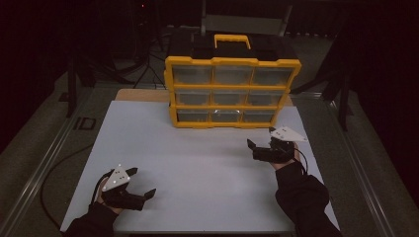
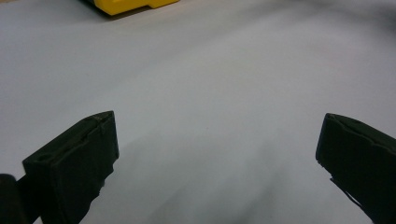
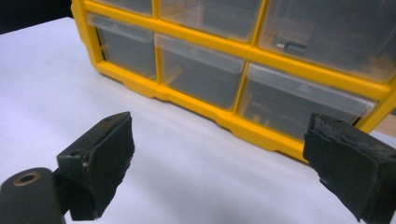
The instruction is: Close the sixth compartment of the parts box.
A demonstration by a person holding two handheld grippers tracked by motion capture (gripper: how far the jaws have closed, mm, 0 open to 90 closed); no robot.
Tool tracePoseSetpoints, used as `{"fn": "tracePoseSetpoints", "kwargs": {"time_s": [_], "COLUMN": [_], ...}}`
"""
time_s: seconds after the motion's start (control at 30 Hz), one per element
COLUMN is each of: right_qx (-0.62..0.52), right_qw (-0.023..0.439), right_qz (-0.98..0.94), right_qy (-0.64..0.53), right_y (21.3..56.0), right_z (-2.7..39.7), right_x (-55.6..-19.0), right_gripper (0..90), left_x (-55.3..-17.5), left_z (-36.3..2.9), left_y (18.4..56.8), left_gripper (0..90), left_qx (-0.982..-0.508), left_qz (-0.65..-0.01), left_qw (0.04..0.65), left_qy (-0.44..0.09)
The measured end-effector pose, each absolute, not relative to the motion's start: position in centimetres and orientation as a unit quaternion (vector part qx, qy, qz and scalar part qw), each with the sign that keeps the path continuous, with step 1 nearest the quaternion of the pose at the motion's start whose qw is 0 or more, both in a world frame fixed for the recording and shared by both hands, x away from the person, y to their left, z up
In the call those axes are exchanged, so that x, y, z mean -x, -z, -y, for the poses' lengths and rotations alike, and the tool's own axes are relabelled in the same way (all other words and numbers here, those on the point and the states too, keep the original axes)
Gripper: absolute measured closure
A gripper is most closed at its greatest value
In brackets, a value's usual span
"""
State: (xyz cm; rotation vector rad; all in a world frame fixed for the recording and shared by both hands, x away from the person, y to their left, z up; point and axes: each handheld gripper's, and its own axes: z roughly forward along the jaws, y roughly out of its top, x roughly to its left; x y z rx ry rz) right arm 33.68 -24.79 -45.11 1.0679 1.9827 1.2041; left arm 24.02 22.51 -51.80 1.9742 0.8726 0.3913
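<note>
From the high view, my right gripper sits near the yellow drawer cabinet at the bench's far edge, my left gripper well back. Left gripper view: fingers spread over bare bench. Right gripper view: fingers wide apart, bottom drawers just ahead; I'd approach one drawer's lip squarely.

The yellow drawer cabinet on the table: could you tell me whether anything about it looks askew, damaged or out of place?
Nothing stands out. The yellow drawer cabinet stands upright at the far side of the white table, its clear drawers all pushed in. The right gripper and left gripper are off it, jaws open and empty.
</note>
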Motion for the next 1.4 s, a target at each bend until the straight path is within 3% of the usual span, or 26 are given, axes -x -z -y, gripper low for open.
{"fn": "tracePoseSetpoints", "kwargs": {"time_s": [0.83,1.4], "right_qx": [-0.389,-0.372], "right_qw": [0.237,0.229], "right_qz": [-0.751,-0.776], "right_qy": [-0.479,-0.455], "right_y": [49.3,50.9], "right_z": [26.1,27.4], "right_x": [-30.3,-27.9], "right_gripper": [8.9,8.9], "left_x": [-24.0,-24.0], "left_z": [-22.5,-22.4], "left_y": [51.8,51.8], "left_gripper": [0.0,0.0], "left_qx": [-0.801,-0.802], "left_qz": [-0.353,-0.352], "left_qw": [0.457,0.455], "left_qy": [-0.159,-0.16]}}
